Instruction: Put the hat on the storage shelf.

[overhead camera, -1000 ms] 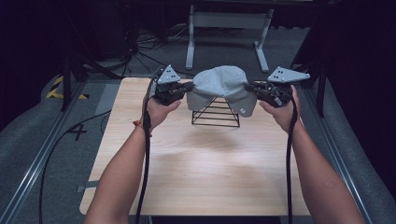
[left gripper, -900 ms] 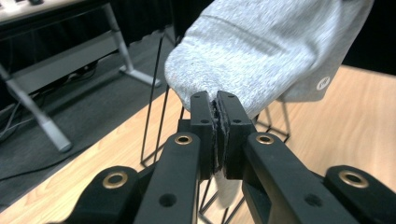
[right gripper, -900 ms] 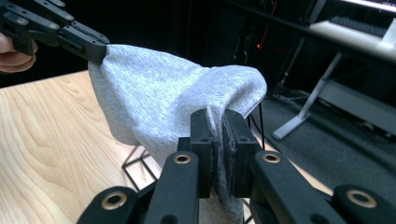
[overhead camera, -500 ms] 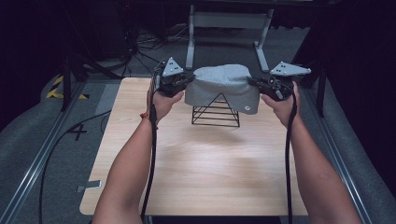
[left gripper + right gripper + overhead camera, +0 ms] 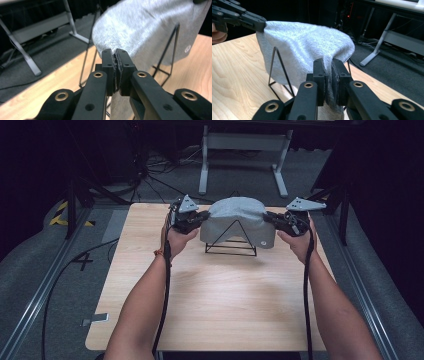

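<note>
A grey knit cloth (image 5: 235,217) is stretched over a black wire pyramid stand (image 5: 231,244) at the far middle of the wooden table (image 5: 215,295). My left gripper (image 5: 202,216) is shut on the cloth's left edge, and the pinch shows up close, with the cloth (image 5: 147,27) bunched at my left gripper (image 5: 116,53). My right gripper (image 5: 267,217) is shut on the right edge. In the right gripper view the cloth (image 5: 304,45) drapes over the stand's wire (image 5: 277,67), held by my right gripper (image 5: 329,63), with the left gripper (image 5: 260,26) across from it.
A white metal frame (image 5: 245,150) stands on the dark floor beyond the table's far edge. Cables (image 5: 150,170) lie on the floor at the back left. A rail (image 5: 45,285) runs along the table's left side.
Both grippers have carried the cloth back over the stand and lowered it; it now hangs further down the wire frame, covering its tip.
</note>
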`<move>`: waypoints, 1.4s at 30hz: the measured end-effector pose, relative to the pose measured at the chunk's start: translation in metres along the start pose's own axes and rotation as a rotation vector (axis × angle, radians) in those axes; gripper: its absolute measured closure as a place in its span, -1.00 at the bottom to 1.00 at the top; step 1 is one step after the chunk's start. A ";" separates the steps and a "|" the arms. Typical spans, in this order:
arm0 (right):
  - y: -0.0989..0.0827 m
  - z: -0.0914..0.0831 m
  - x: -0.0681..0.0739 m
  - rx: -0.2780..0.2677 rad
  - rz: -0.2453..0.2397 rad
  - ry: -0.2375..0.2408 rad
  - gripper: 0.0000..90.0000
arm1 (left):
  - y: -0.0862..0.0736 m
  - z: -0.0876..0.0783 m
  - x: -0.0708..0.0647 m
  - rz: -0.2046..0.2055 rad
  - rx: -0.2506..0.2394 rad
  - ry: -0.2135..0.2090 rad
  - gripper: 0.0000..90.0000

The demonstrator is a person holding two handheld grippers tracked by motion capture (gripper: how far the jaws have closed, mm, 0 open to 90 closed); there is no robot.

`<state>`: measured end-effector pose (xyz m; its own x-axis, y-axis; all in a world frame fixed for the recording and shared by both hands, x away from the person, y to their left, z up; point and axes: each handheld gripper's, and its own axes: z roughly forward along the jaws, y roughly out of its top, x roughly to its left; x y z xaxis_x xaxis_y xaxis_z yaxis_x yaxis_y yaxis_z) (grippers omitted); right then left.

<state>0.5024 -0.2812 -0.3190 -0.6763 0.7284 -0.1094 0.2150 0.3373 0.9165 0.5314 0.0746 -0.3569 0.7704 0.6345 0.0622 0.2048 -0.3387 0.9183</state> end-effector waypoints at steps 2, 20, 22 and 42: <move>-0.003 0.002 0.001 0.005 0.008 0.003 0.83 | -0.007 0.003 -0.001 -0.004 0.010 -0.009 0.91; -0.042 -0.050 0.019 0.106 -0.011 -0.026 0.11 | -0.055 -0.059 -0.017 0.033 0.176 0.017 -0.15; -0.058 -0.061 0.023 0.145 -0.033 -0.018 0.09 | -0.073 -0.073 -0.024 0.056 0.220 0.020 -0.18; -0.203 -0.146 0.041 0.304 0.131 -0.100 -0.13 | -0.177 -0.124 -0.062 -0.006 0.405 -0.083 -0.49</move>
<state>0.3287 -0.4065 -0.4531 -0.5598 0.8272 -0.0493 0.5059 0.3883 0.7703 0.3721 0.1815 -0.4744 0.8115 0.5843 0.0102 0.4175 -0.5918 0.6895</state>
